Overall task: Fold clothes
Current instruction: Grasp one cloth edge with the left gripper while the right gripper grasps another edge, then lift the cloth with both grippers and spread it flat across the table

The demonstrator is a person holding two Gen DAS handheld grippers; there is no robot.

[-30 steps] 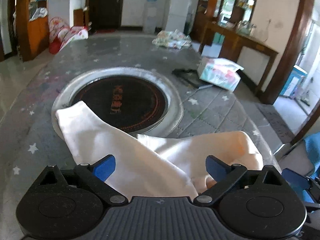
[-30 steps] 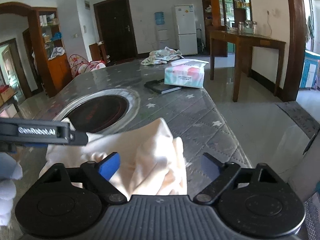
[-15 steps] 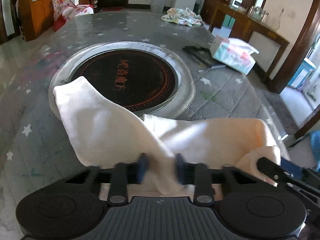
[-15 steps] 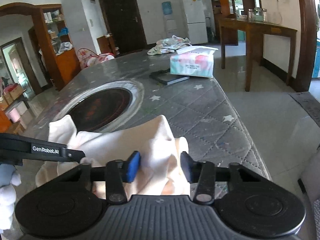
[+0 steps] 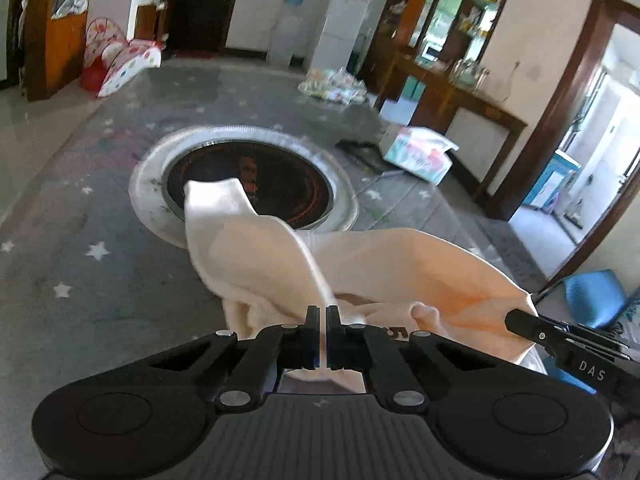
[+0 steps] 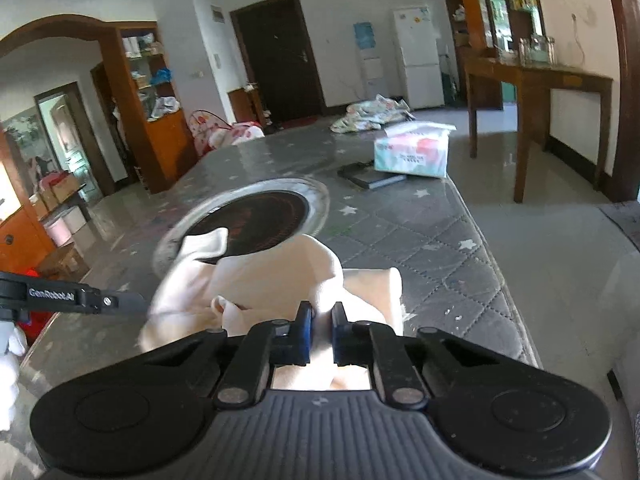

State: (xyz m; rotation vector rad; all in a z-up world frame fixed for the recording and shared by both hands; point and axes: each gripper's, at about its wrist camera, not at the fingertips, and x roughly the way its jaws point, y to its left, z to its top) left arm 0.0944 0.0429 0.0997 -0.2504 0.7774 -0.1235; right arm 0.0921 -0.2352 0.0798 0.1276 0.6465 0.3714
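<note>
Item: cream garment (image 5: 360, 268), lying bunched on the near end of the grey star-print table (image 5: 80, 216), one end draping over the rim of the round inset cooktop (image 5: 256, 172).

Left gripper (image 5: 324, 314): I am pinching a raised fold of the cloth, jaws pressed together on it.

Right gripper (image 6: 320, 318): I am clamping a thicker bunch at the garment's other end.

Also on the table: tissue box (image 6: 412, 152), dark flat object (image 6: 372, 176) beside it, patterned cloth pile (image 6: 372, 114) at the far end.
</note>
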